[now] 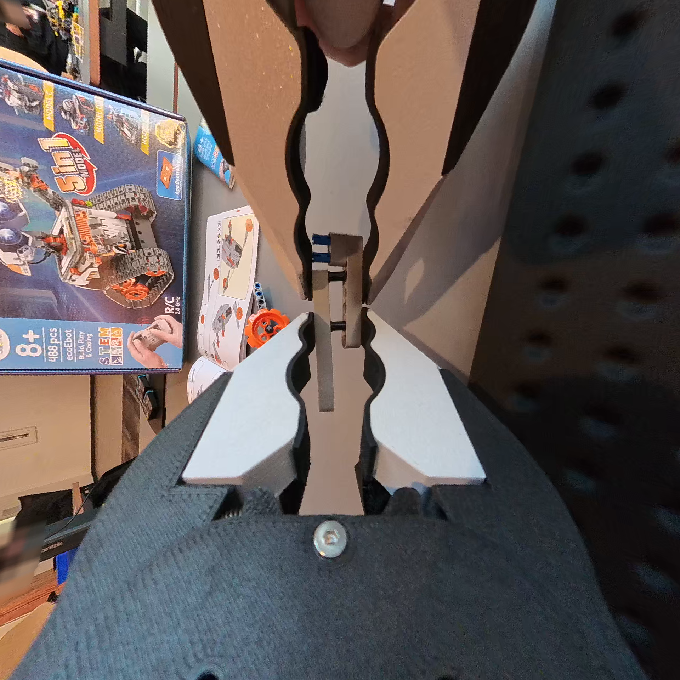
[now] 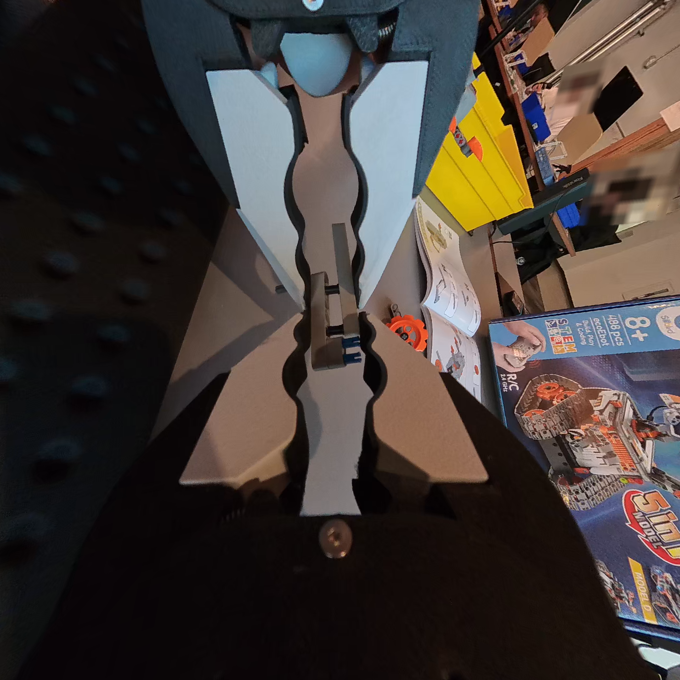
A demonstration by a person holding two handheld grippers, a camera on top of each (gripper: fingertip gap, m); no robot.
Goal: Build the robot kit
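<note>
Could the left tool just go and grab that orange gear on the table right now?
Probably not as things stand: the left tool is shut on the grey beam assembly, which the right tool also grips. The orange gear itself lies uncovered.

grey tabletop (image 2: 404,265) | yellow bins (image 2: 474,176) | wooden shelving (image 2: 625,140) | black pegboard (image 1: 588,257)

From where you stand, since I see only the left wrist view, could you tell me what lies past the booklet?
Observer: Yellow bins stand just beyond the booklet.
Operator: Thank you. Is anything in them?
Observer: One holds a grey and orange part.
</note>
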